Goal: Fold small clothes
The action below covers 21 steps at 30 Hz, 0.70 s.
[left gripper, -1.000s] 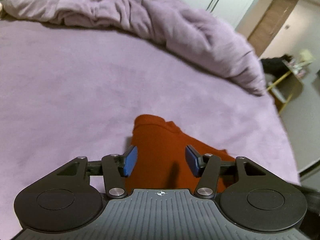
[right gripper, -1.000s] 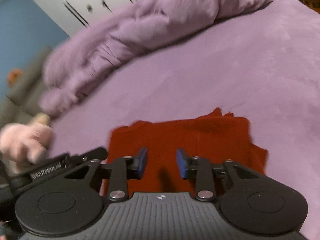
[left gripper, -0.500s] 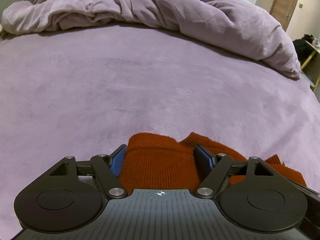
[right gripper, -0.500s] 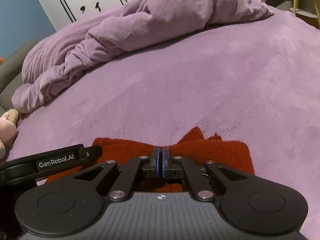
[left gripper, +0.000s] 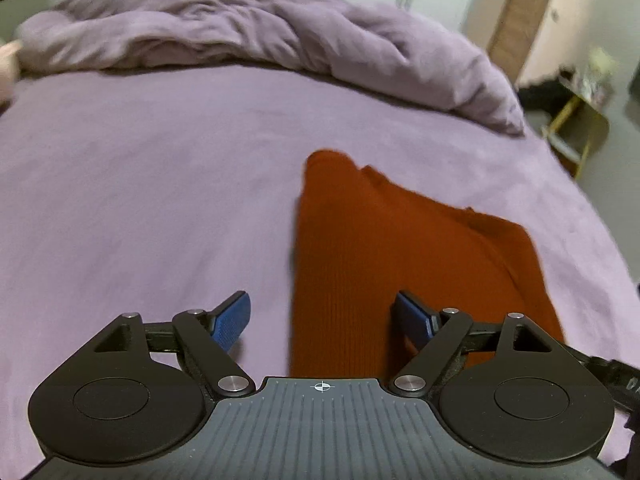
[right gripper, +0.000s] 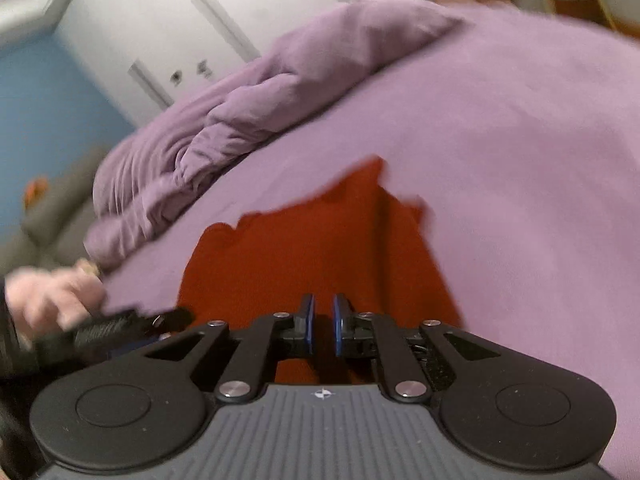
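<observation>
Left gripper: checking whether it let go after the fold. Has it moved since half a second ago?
Yes. The left gripper has opened and pulled back from the rust-red knit garment, whose left edge on the purple bedsheet now shows between its fingers.

The garment [left gripper: 400,248] in front of my left gripper [left gripper: 324,322] is a rust-red knit cloth, finely ribbed and matt. It lies on a lilac bedcover [left gripper: 140,184] that looks like a soft, short-napped plush, also matt. Beyond the garment, a rumpled duvet [left gripper: 256,36] in the same lilac cloth looks smoother and thinner, creased all over. My left gripper's fingers [left gripper: 230,326] carry blue pads with a fine dotted texture; its arms are matt black plastic joined by shiny round metal pins, and the grey housing behind is ribbed plastic. My right gripper [right gripper: 322,330] is built alike. Behind the duvet, a door [left gripper: 520,16] shows brown wood grain.
</observation>
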Each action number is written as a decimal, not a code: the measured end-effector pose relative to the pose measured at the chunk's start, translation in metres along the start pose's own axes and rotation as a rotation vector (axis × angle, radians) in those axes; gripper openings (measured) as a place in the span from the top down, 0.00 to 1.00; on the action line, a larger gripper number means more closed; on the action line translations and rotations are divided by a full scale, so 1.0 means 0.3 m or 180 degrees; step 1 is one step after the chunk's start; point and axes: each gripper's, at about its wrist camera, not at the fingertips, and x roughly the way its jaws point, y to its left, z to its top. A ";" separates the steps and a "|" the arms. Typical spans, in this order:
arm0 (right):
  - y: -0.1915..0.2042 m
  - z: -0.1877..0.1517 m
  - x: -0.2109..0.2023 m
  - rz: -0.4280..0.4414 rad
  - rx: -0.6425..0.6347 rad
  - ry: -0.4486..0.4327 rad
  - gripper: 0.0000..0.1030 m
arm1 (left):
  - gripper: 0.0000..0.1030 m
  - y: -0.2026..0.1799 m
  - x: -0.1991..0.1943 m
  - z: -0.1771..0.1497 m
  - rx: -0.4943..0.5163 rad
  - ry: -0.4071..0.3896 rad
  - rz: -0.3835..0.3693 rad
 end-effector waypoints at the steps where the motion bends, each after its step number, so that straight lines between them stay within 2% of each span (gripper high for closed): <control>1: -0.027 -0.022 -0.047 0.0053 0.0151 -0.0016 0.88 | 0.18 0.000 -0.039 -0.046 0.0001 0.0006 -0.0020; 2: -0.046 -0.041 -0.084 0.0035 0.0286 0.0015 0.83 | 0.18 -0.002 -0.070 -0.092 0.0039 0.0013 -0.0059; 4: -0.054 -0.060 -0.121 -0.0024 0.0412 0.0049 0.66 | 0.18 -0.013 -0.104 -0.169 0.0050 0.0057 -0.0011; 5: -0.051 -0.066 -0.130 -0.0048 0.0409 0.0042 0.49 | 0.18 -0.020 -0.106 -0.194 0.0058 0.0108 -0.0037; 6: -0.047 -0.068 -0.128 -0.0038 0.0395 0.0060 0.44 | 0.19 -0.029 -0.098 -0.208 0.0082 0.0193 -0.0058; 8: -0.047 -0.064 -0.102 0.0037 0.0546 0.0173 0.45 | 0.22 -0.048 -0.074 -0.208 0.0167 0.0285 0.0048; 10: -0.052 -0.071 -0.084 0.0216 0.0724 0.0193 0.45 | 0.21 -0.061 -0.047 -0.204 0.0235 0.0239 0.0184; 11: -0.054 -0.071 -0.064 0.0220 0.0786 0.0204 0.50 | 0.19 -0.065 -0.030 -0.199 0.0242 0.0281 0.0231; 12: -0.057 -0.074 -0.044 0.0174 0.0837 0.0230 0.62 | 0.19 -0.064 -0.018 -0.193 0.0186 0.0306 0.0259; 13: -0.063 -0.075 -0.020 0.0133 0.0897 0.0275 0.68 | 0.19 -0.062 -0.013 -0.190 0.0141 0.0300 0.0274; 14: -0.071 -0.079 -0.005 0.0108 0.0968 0.0303 0.82 | 0.19 -0.063 -0.008 -0.184 0.0134 0.0305 0.0298; 15: -0.081 -0.080 0.009 0.0138 0.1098 0.0325 0.88 | 0.19 -0.063 -0.005 -0.177 0.0137 0.0306 0.0315; 17: -0.114 -0.082 0.016 0.0449 0.1458 0.0332 0.92 | 0.19 -0.051 -0.011 -0.176 0.0095 0.0296 0.0375; 19: -0.161 -0.097 0.002 0.0960 0.1935 0.0221 0.92 | 0.19 -0.024 -0.022 -0.173 -0.0008 0.0261 0.0498; 20: -0.178 -0.098 -0.006 0.0977 0.2030 0.0181 0.92 | 0.18 -0.003 -0.026 -0.179 -0.0067 0.0243 0.0555; 21: -0.177 -0.088 -0.015 0.0778 0.1881 0.0170 0.92 | 0.18 0.016 -0.027 -0.176 -0.0145 0.0250 0.0558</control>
